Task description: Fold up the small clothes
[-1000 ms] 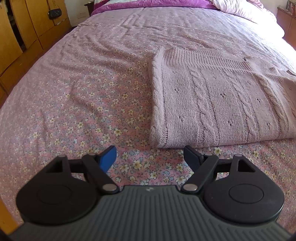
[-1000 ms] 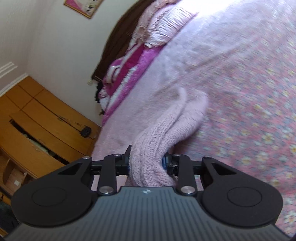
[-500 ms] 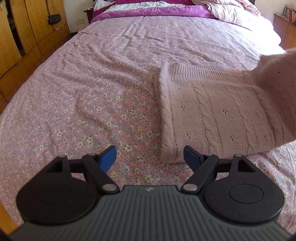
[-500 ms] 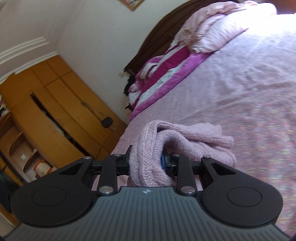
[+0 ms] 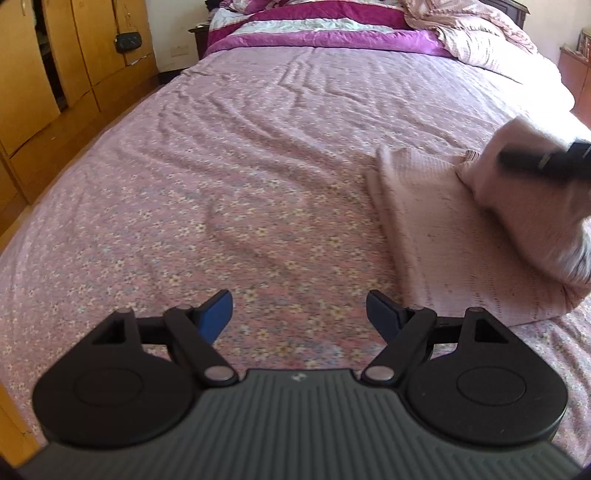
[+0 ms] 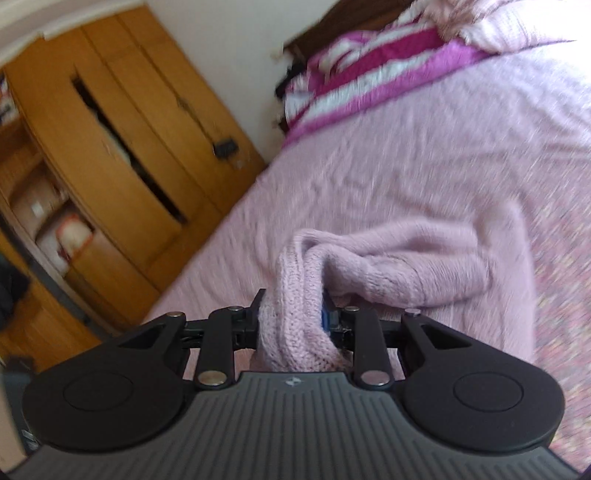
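A pale pink knitted sweater [image 5: 454,229] lies on the flowered bedsheet [image 5: 236,192] at the right of the left wrist view. My right gripper [image 6: 291,321] is shut on a bunched edge of the sweater [image 6: 295,295] and holds it lifted over the flat part. It shows blurred at the right edge of the left wrist view [image 5: 546,158]. My left gripper [image 5: 299,310] is open and empty, low over the sheet, to the left of the sweater.
A wooden wardrobe [image 5: 55,66] stands along the left of the bed, one door ajar in the right wrist view [image 6: 122,147]. A magenta striped blanket [image 5: 325,26] and pink pillows [image 5: 480,40] lie at the bed's head.
My right gripper has carried the sweater's edge up and leftward over the flat part. My left gripper has drawn back to the left, away from the sweater, still open.
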`<control>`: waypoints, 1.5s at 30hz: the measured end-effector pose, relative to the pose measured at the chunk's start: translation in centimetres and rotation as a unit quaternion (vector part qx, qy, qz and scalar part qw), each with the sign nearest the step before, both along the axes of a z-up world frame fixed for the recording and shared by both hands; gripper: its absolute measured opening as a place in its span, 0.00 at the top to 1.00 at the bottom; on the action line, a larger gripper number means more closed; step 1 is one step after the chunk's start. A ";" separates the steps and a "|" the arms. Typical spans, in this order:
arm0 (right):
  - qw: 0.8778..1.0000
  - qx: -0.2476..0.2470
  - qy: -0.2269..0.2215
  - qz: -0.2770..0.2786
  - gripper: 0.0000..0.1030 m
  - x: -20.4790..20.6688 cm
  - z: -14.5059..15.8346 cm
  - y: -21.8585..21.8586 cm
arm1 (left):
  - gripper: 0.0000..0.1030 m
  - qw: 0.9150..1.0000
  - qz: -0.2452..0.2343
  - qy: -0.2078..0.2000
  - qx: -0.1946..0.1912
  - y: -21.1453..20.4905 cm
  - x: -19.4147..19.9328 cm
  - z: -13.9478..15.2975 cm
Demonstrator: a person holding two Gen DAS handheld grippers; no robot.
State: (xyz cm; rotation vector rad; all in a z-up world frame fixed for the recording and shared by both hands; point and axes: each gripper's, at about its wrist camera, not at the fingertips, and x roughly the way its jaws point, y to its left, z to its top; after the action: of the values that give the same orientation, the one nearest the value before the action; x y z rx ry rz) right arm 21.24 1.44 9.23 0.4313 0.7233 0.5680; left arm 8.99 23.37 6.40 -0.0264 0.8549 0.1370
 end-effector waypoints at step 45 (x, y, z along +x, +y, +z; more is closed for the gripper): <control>0.994 0.014 0.014 -0.103 0.31 -5.0 -4.3 -9.7 | 0.86 0.984 -0.127 -0.118 -0.044 -8.4 9.5 2.5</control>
State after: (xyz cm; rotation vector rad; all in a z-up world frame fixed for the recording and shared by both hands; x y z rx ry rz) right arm 16.25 -8.25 4.89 0.5337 0.6890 0.3781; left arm 18.46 14.96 8.94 -0.0154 0.6199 -0.1411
